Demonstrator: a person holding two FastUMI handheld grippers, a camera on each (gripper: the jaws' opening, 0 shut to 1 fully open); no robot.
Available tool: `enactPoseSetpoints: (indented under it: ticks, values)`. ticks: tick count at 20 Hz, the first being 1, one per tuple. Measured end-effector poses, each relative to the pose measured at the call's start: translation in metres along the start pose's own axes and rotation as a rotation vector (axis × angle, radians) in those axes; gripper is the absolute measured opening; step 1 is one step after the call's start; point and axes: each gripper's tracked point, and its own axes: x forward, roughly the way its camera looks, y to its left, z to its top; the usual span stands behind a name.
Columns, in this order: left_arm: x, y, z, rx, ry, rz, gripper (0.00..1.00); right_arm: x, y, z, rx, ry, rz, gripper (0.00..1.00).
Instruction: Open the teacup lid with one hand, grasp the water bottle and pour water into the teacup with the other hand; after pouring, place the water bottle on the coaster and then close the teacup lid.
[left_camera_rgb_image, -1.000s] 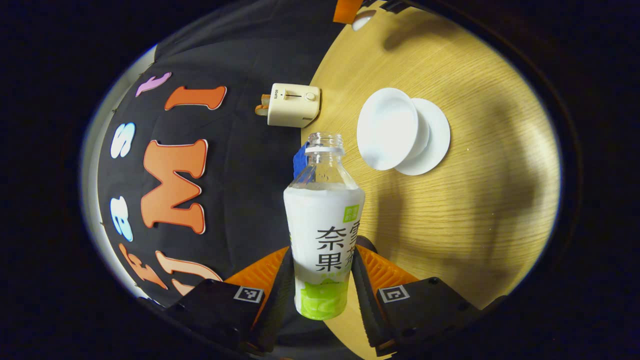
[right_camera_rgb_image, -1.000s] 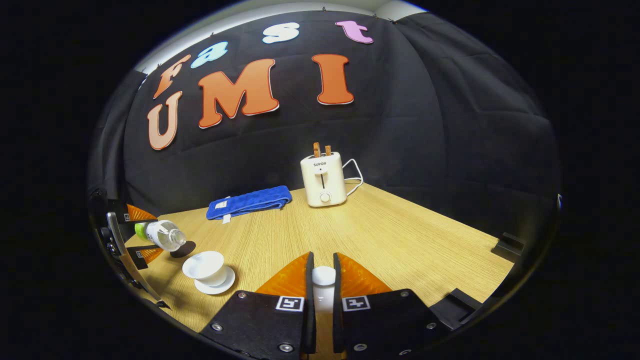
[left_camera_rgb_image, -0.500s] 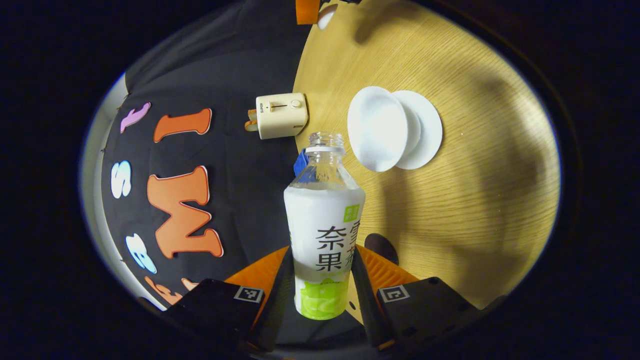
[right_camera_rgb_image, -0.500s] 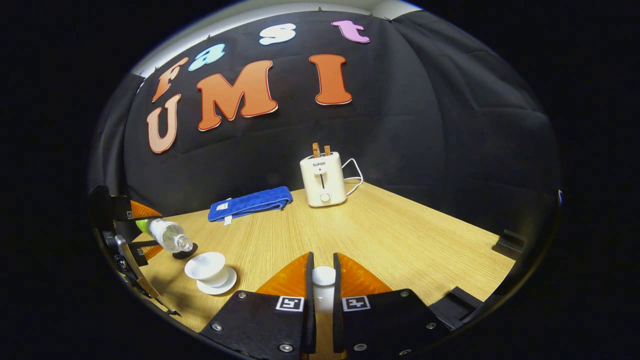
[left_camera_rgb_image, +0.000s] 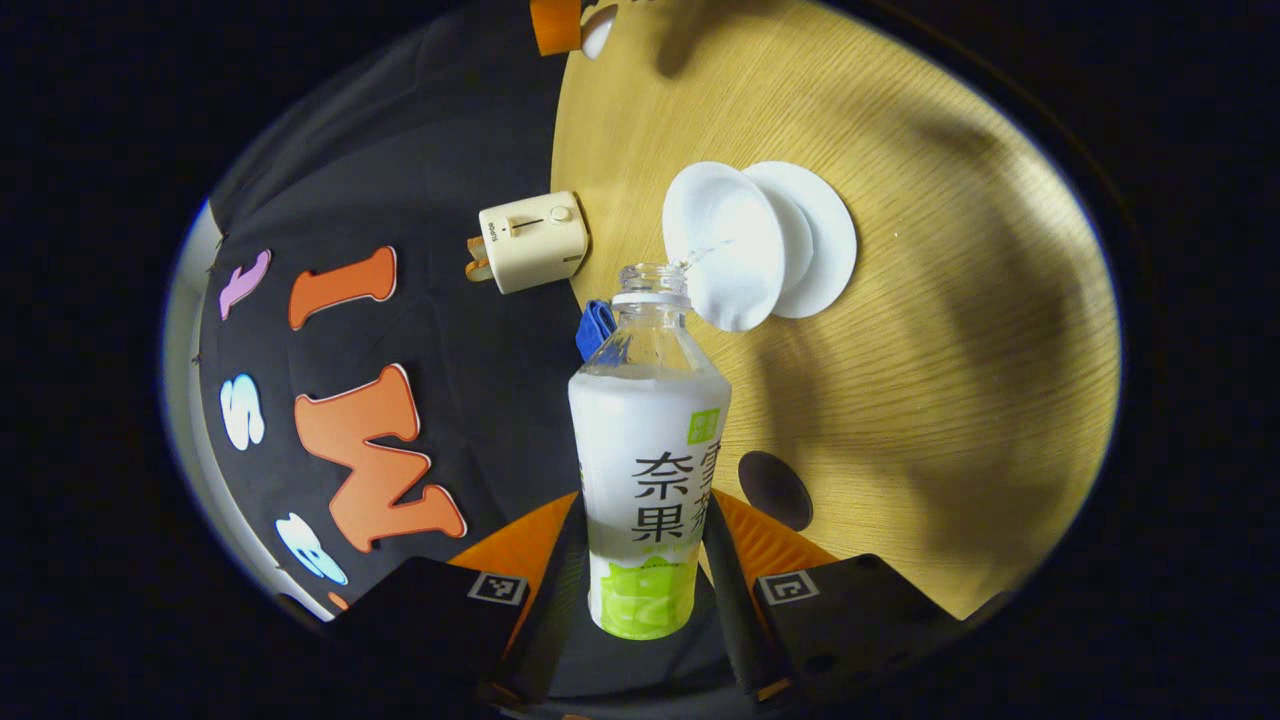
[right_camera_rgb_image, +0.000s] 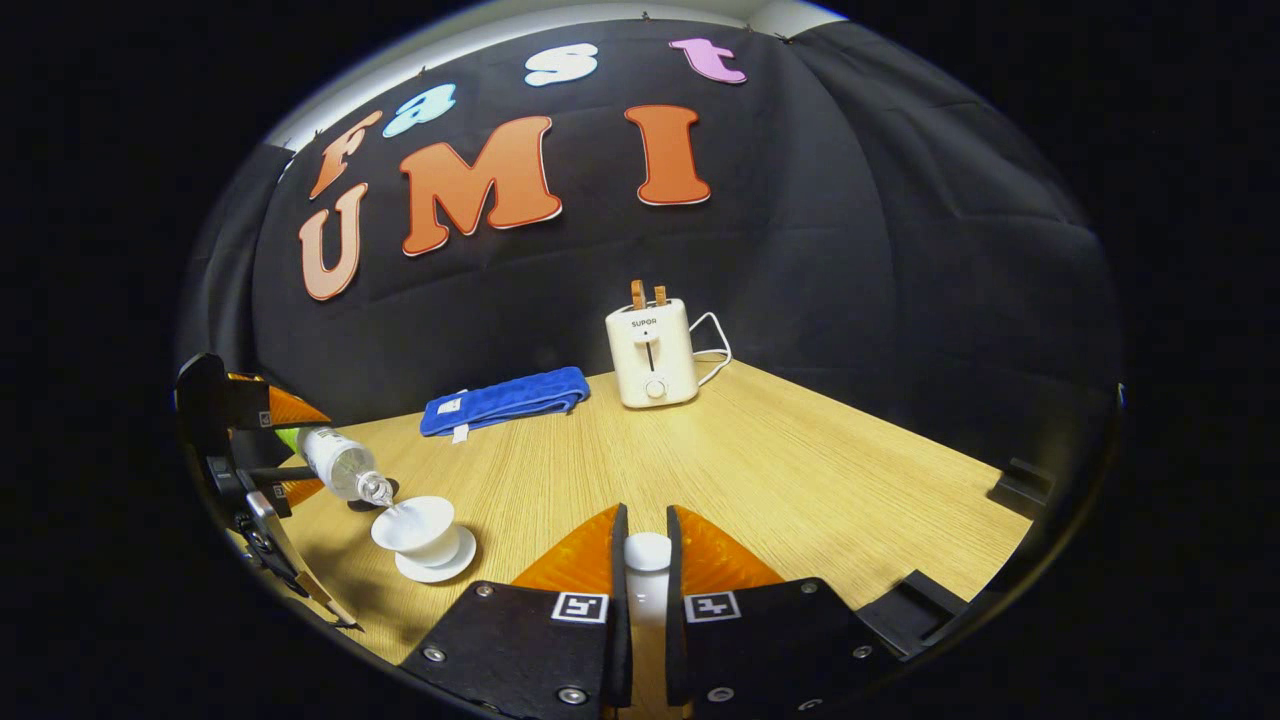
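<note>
1. The water bottle (left_camera_rgb_image: 648, 470) is tipped far over, its open mouth just above the near rim of the teacup (left_camera_rgb_image: 722, 245), and a thin thread of water runs from the neck into the cup. My worry is overshoot: the stream enters right at the rim, so a small wobble or a steeper tilt could send water down the outside onto the saucer (left_camera_rgb_image: 815, 238) and the surface (left_camera_rgb_image: 950, 330).
2. The cup is small and shallow, so I'd judge it fills fast; pouring too long would flood it.
3. The bottle is clear plastic, capless, with a white and green label wrapped round its body. The left gripper (left_camera_rgb_image: 640, 545) clamps it low on the label with both fingers, and seen from the right gripper view it (right_camera_rgb_image: 265, 450) sits at the far left over the cup. A grip that low on a slick wrap could let the bottle twist as its weight shifts.
4. The dark round coaster (left_camera_rgb_image: 775, 490) lies on the surface close by the cup, bare and waiting.
5. The right gripper (right_camera_rgb_image: 647, 560) is closed on the white lid (right_camera_rgb_image: 647, 552), held well away to the side. If that pinch slackens, the lid drops onto the wood.
6. Farther back stand a toaster (right_camera_rgb_image: 650, 352) and a folded blue cloth (right_camera_rgb_image: 503, 400), clear of any splash, I think.
</note>
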Motion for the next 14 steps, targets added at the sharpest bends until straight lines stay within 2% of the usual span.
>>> enactPoseSetpoints:
  ticks: [1,3,9,10,14]
  values:
    - [0.001,0.0,0.002,0.022,-0.002,0.0,0.71,0.0,0.0,-0.001,-0.001,0.0,0.002,0.13]
    - [0.003,0.003,0.003,0.066,-0.003,-0.003,0.67,-0.001,-0.001,-0.001,0.001,0.001,0.003,0.13]
    - [0.007,0.012,0.006,0.154,-0.006,-0.014,0.67,0.001,-0.005,-0.003,0.003,0.004,-0.002,0.13]
    - [0.008,0.013,0.006,0.171,-0.006,-0.013,0.71,0.001,-0.005,-0.003,0.003,0.005,-0.001,0.13]
    - [0.005,0.021,0.009,0.222,-0.012,-0.001,0.68,0.001,-0.003,-0.005,0.003,0.009,0.005,0.13]
